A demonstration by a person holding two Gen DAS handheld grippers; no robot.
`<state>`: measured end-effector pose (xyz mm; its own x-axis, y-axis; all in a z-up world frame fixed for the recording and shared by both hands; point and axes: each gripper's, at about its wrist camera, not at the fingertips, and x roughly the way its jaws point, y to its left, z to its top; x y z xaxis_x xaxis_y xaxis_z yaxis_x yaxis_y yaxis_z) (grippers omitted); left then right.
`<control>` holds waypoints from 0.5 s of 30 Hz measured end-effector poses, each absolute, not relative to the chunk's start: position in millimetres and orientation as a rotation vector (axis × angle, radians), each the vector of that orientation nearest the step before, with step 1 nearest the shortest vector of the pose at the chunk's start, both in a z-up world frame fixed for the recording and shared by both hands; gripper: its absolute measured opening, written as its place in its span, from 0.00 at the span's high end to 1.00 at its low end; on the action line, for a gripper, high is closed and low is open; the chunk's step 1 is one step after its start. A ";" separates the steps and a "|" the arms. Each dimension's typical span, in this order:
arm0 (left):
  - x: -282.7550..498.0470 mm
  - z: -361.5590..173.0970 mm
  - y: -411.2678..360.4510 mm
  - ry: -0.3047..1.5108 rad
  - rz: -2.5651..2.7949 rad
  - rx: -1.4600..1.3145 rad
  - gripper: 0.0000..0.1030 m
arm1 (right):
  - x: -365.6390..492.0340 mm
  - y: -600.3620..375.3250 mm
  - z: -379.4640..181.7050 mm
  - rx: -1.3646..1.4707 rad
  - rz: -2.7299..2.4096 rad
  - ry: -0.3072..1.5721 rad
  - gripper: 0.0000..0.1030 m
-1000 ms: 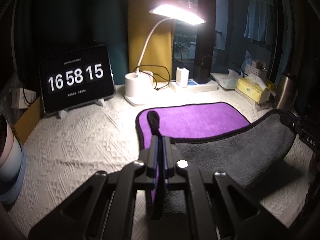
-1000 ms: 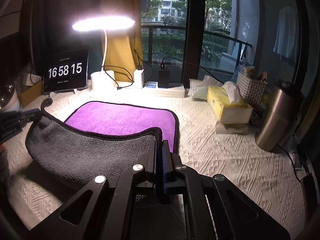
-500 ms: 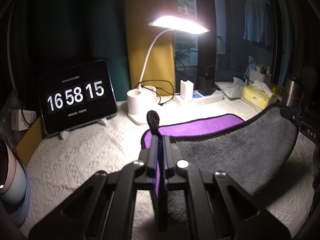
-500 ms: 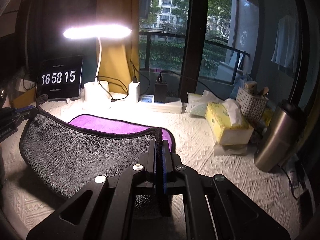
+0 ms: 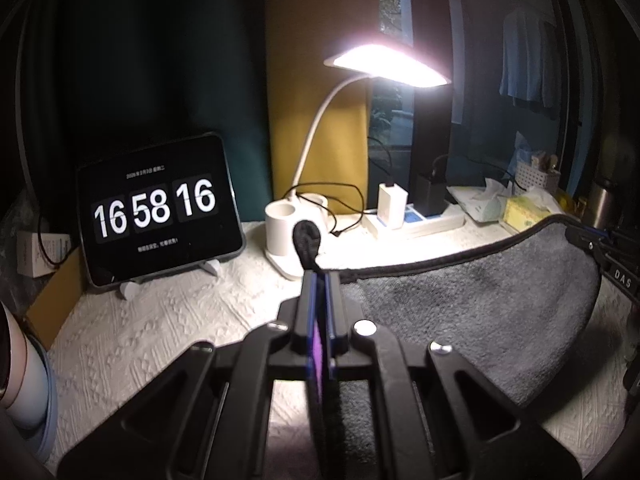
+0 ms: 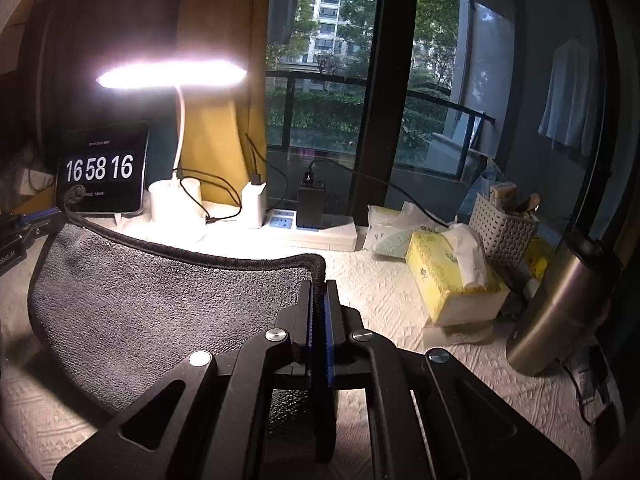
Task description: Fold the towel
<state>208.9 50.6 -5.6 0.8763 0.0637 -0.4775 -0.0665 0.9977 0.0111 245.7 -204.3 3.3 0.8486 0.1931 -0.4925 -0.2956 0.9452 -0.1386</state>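
Note:
The towel [image 5: 480, 312] is grey on the side facing me, purple on the other, with a black hem. It hangs in a sagging sheet between both grippers, raised above the white tablecloth. My left gripper [image 5: 320, 276] is shut on one corner, whose black tip sticks up past the fingertips. My right gripper [image 6: 319, 282] is shut on the other corner of the same edge. The towel's grey face fills the left of the right wrist view [image 6: 160, 304]. Each gripper shows at the edge of the other's view, the right one [image 5: 600, 252] and the left one [image 6: 24, 232].
A tablet clock [image 5: 160, 208], a lit desk lamp [image 5: 384, 68] with its white base [image 5: 284, 236] and a power strip [image 5: 416, 216] stand at the back. A yellow tissue box [image 6: 452, 276], a basket [image 6: 504, 228] and a steel flask [image 6: 560, 304] stand at the right.
Both grippers have lifted the held edge up and carried it toward the back. The purple side, in sight before, is now hidden behind the raised grey face.

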 end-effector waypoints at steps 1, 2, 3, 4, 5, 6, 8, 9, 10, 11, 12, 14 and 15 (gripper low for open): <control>210.5 -5.0 50.8 0.494 0.072 -0.009 0.96 | 248.1 -203.7 3.2 -0.218 0.257 0.493 0.95; 212.8 -4.6 51.5 0.490 0.078 -0.011 0.96 | 251.8 -203.0 2.8 -0.220 0.253 0.493 0.95; 215.4 -4.5 52.6 0.489 0.081 -0.017 0.96 | 254.8 -202.5 2.1 -0.221 0.251 0.494 0.95; 217.7 -4.6 53.3 0.488 0.080 -0.020 0.96 | 257.4 -202.3 1.3 -0.221 0.249 0.495 0.95; 220.8 -4.9 54.0 0.485 0.080 -0.020 0.96 | 261.2 -202.1 0.6 -0.223 0.247 0.496 0.95; 222.9 -5.3 54.3 0.484 0.082 -0.019 0.96 | 263.6 -201.9 0.0 -0.225 0.246 0.496 0.95; 228.4 -6.9 56.0 0.485 0.085 -0.020 0.96 | 268.2 -200.8 -1.3 -0.231 0.243 0.496 0.95; 230.6 -7.7 56.7 0.487 0.086 -0.022 0.96 | 270.1 -200.4 -1.9 -0.233 0.242 0.496 0.95; 232.7 -8.6 57.2 0.488 0.088 -0.022 0.96 | 273.1 -200.3 -3.0 -0.233 0.241 0.499 0.95; 236.1 -9.9 58.0 0.492 0.088 -0.023 0.96 | 275.6 -199.5 -3.6 -0.234 0.239 0.500 0.95; 238.2 -10.8 58.4 0.495 0.088 -0.023 0.96 | 277.7 -199.2 -4.6 -0.235 0.238 0.502 0.95; 243.3 -13.1 59.6 0.500 0.090 -0.022 0.96 | 282.9 -198.4 -6.6 -0.237 0.239 0.509 0.95; 245.7 -14.1 60.0 0.503 0.090 -0.021 0.96 | 285.0 -197.4 -7.4 -0.239 0.239 0.510 0.95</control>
<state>245.7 60.0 -14.1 0.8720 0.0813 -0.4827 -0.0916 0.9958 0.0023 285.0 -197.4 -7.4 0.8461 0.1655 -0.5067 -0.2839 0.9445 -0.1655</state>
